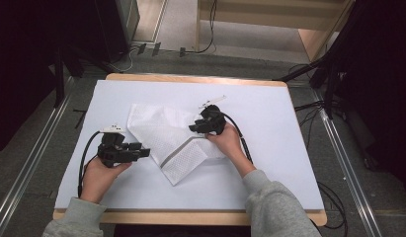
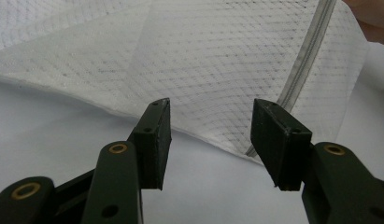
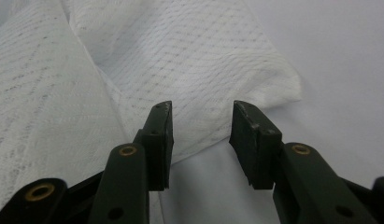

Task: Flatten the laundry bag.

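White mesh bag (image 1: 167, 138) between left tool (image 1: 142, 152) and right tool (image 1: 194, 128).

a white mesh laundry bag (image 1: 166, 136) with a grey zipper lies folded and rumpled at frame centre.

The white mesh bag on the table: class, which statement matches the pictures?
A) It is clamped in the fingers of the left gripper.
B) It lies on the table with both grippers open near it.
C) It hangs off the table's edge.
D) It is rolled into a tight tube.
B: the white mesh bag lies partly folded on the table, and the left gripper and right gripper both stand open, nothing between their fingers.
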The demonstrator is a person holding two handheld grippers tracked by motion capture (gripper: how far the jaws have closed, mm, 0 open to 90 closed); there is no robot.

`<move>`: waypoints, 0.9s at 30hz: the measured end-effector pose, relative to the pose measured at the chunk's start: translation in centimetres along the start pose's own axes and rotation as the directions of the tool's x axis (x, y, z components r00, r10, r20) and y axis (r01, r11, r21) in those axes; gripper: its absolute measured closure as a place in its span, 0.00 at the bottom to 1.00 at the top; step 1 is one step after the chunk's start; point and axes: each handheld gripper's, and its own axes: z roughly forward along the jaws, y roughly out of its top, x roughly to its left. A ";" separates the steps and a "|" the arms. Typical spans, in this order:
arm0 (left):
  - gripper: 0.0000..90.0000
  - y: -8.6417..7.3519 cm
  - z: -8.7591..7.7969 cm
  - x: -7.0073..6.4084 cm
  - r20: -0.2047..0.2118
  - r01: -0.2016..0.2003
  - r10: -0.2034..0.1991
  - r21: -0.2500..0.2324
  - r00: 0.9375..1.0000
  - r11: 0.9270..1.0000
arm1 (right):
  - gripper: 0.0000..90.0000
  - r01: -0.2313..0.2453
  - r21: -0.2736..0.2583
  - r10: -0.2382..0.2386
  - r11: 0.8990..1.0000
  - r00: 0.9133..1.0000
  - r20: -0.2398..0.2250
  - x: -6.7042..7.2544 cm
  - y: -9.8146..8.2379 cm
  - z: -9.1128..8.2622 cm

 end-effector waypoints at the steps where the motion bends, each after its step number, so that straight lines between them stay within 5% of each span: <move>1: 0.54 0.0 0.0 0.0 0.001 0.001 -0.001 0.000 1.000 1.000 | 0.67 0.004 0.006 -0.004 1.000 1.000 -0.001 0.1 0.0 0.2; 6: 0.54 -0.1 0.1 0.0 0.003 0.001 -0.001 0.002 1.000 1.000 | 0.69 0.024 0.020 -0.024 1.000 1.000 0.015 0.6 -0.2 0.9; 12: 0.54 -0.1 0.1 0.1 0.008 0.006 -0.006 0.000 1.000 1.000 | 1.00 0.017 0.056 -0.018 0.998 1.000 0.011 1.1 -0.2 0.8; 17: 0.54 -0.1 0.0 0.2 0.012 0.006 -0.006 -0.005 1.000 1.000 | 1.00 0.003 0.024 -0.004 1.000 1.000 0.031 0.2 0.0 -0.8; 23: 0.54 0.1 0.4 0.0 0.016 -0.001 0.000 0.006 1.000 1.000 | 1.00 -0.068 -0.039 0.070 0.997 0.996 0.047 -1.9 -0.3 -3.9; 27: 0.54 0.3 0.7 -0.1 0.019 -0.009 0.009 0.008 1.000 1.000 | 0.99 -0.089 -0.041 0.091 0.995 0.995 0.033 -2.4 -0.7 -3.8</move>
